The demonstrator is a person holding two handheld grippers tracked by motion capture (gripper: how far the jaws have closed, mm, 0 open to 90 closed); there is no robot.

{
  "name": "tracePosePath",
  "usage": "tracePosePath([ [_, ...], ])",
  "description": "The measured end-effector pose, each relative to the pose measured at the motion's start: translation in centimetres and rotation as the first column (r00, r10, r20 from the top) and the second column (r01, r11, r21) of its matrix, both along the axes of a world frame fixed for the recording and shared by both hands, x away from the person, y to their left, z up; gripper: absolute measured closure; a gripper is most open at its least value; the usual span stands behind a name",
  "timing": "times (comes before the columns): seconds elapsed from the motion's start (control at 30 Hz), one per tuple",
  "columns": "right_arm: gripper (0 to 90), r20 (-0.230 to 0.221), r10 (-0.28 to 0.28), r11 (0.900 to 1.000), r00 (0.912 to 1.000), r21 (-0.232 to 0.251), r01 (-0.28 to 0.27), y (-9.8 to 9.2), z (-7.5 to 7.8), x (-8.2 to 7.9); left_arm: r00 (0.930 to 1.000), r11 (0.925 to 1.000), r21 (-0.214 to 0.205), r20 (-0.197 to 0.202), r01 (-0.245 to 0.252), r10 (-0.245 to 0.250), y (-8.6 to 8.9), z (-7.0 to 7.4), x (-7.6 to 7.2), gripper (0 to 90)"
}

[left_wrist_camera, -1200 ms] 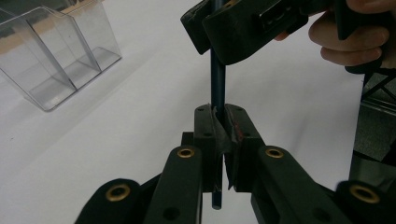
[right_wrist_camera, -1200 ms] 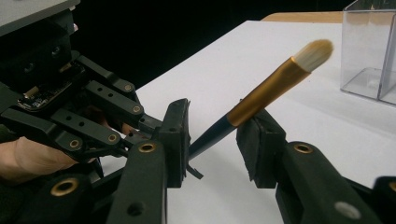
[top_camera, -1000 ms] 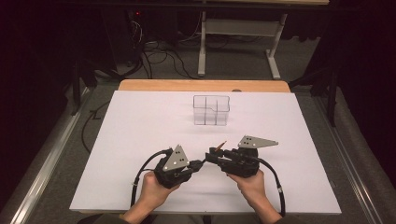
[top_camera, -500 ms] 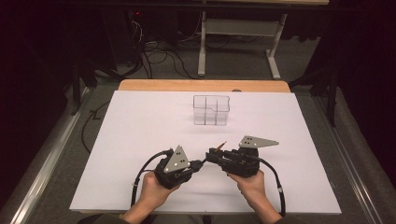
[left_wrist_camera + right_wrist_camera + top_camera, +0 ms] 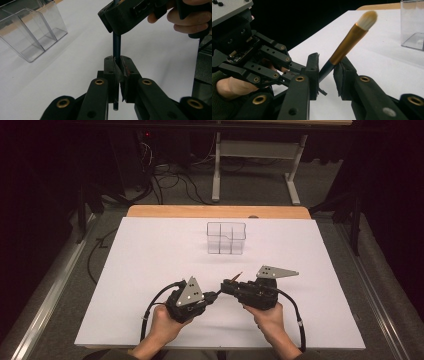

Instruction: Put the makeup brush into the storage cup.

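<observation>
My left gripper [image 5: 117,75] is clenched on the brush [image 5: 352,42] handle. My right gripper [image 5: 325,75], jaws just closing around it, isn't gripping yet. Handover half done; the clear organizer [image 5: 226,238], well ahead of both grippers on the counter [image 5: 150,250], is unfilled.

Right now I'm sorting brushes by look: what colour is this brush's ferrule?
Copper-gold ferrule, clearest in the right gripper view.

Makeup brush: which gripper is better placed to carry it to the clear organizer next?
Right, probably. The right gripper straddles the makeup brush near its ferrule, nearer the clear organizer; the left gripper clamps the handle's tail.
</observation>
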State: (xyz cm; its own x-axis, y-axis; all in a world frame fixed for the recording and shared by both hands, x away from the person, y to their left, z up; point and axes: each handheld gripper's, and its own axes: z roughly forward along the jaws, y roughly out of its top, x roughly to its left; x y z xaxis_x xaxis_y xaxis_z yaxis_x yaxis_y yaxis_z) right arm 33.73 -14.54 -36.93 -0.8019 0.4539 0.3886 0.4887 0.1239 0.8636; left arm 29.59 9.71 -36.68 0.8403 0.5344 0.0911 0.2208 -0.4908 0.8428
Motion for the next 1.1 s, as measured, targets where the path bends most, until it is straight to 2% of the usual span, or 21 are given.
tracePosePath([
  [0.37, 78.7, -0.015, 0.007, 0.9997, 0.9999, 0.023, -0.007, -0.09, -0.12, 0.08, 1.0, 1.0, 0.001, 0.002, 0.002, -0.002, -0.04, -0.05, 0.0, 83.8],
  [0.6, 83.4, -0.032, 0.026, 0.9987, 0.9992, 0.046, -0.024, -0.1, -0.13, 0.11, 1.0, 1.0, 0.0, 0.005, 0.003, -0.003, -0.13, -0.11, -0.04, 83.9],
  [0.63, 84.0, -0.035, 0.027, 0.9985, 0.999, 0.049, -0.025, -0.09, -0.13, 0.11, 1.0, 1.0, 0.006, 0.006, 0.006, -0.006, -0.11, -0.1, -0.03, 89.0],
  [0.77, 84.4, -0.045, 0.026, 0.9985, 0.9986, 0.05, -0.024, -0.16, -0.25, 0.18, 0.9999, 0.9999, -0.006, 0.006, 0.013, -0.013, -0.04, -0.13, -0.02, 88.5],
  [0.9, 84.7, -0.034, 0.018, 0.9989, 0.9993, 0.044, -0.016, -0.31, -0.19, 0.16, 0.9998, 0.9998, -0.011, 0.005, 0.017, -0.017, 0.0, -0.14, -0.01, 83.5],
  [1.07, 84.7, -0.025, 0.009, 0.9995, 0.9996, 0.032, -0.009, -0.47, -0.04, 0.1, 0.9995, 0.9986, -0.053, -0.031, 0.003, -0.005, 0.38, -0.11, 0.19, 66.2],
  [1.1, 84.7, -0.022, 0.008, 0.9995, 0.9997, 0.03, -0.007, -0.51, -0.01, 0.11, 0.9991, 0.9975, -0.071, -0.042, -0.005, 0.002, 0.53, -0.07, 0.3, 63.5],
])
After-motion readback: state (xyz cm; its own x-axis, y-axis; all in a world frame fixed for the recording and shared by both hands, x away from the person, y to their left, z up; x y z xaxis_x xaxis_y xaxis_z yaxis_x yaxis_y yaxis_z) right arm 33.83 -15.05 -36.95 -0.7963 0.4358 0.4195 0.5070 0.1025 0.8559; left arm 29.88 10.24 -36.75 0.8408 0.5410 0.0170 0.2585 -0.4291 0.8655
